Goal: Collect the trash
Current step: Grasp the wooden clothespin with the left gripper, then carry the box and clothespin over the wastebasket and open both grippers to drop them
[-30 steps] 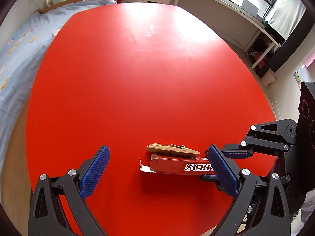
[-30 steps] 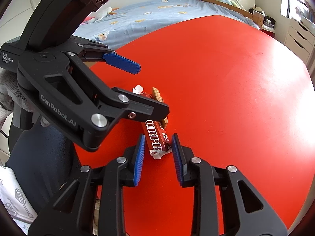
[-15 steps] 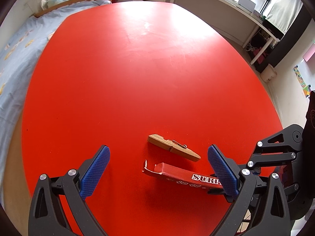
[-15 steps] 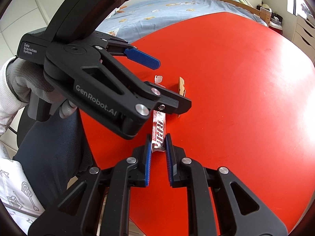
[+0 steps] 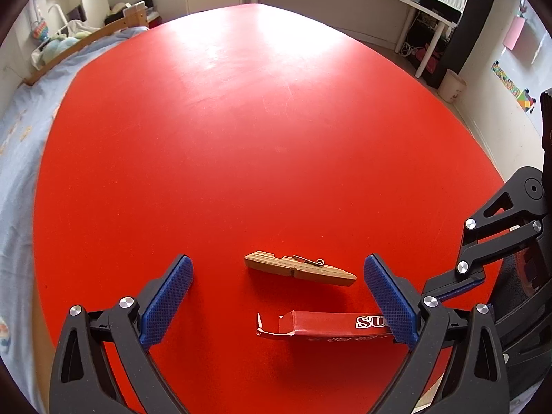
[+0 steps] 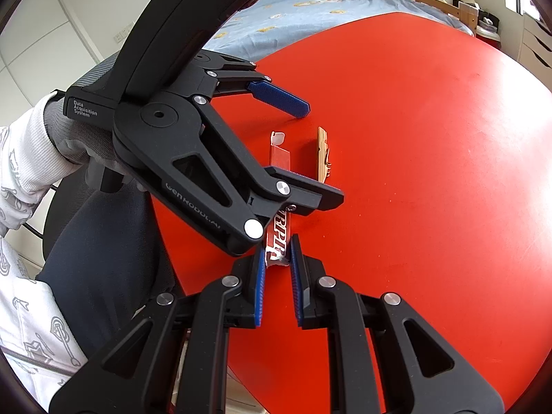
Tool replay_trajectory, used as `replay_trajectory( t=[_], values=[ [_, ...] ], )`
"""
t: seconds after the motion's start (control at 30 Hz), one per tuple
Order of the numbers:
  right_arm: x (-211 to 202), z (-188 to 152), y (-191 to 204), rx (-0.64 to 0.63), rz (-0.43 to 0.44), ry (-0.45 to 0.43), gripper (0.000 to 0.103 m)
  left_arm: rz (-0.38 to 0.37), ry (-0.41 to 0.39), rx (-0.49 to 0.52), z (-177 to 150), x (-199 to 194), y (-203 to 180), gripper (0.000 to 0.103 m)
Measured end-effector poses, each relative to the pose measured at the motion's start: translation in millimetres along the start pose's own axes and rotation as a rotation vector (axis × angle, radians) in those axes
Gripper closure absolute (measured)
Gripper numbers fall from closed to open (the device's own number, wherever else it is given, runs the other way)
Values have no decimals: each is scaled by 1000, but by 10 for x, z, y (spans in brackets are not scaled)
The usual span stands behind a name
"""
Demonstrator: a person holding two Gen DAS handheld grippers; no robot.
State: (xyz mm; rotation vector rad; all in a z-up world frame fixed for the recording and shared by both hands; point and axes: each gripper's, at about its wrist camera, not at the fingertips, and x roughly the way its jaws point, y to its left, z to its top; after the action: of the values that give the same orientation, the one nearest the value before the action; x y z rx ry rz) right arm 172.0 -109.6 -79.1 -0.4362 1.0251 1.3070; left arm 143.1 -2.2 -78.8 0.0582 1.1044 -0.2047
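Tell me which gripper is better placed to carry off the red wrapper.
Right. The right gripper is already shut on one end of the red wrapper, which looks lifted off the red table. The left gripper is open and holds nothing, with the wooden clothespin between its fingers.

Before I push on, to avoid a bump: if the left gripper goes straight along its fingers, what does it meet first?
Probably the wooden clothespin, lying between the open left gripper fingers, or the red table beside it; depth is unclear.

Glossy red table, a wooden clothespin lying flat on it near the front edge
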Motion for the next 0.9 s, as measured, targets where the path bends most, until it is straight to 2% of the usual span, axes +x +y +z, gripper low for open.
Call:
replay_trajectory(
  t=[0.17, 0.27, 0.4, 0.43, 0.7, 0.9],
  values=[
    [-4, 1, -57, 1, 2, 0, 91, 20, -16, 50, -11, 9, -102, 9],
    [-7, -22, -52, 2, 2, -1, 91, 20, -32, 54, -15, -26, -92, 20],
    [-10, -21, -63, 1, 0, -1, 91, 17, -34, 64, 16, -54, -112, 42],
    [-16, -25, -69, 2, 0, -2, 91, 17, -31, 63, 20, -58, -108, 44],
    [-9, -84, -32, 5, -15, -3, 91, 34, -39, 40, -1, -93, -91, 44],
    [-76, -95, 104, 8, -40, -10, 91, 40, -68, 13, 10, -276, -63, 44]
  ],
)
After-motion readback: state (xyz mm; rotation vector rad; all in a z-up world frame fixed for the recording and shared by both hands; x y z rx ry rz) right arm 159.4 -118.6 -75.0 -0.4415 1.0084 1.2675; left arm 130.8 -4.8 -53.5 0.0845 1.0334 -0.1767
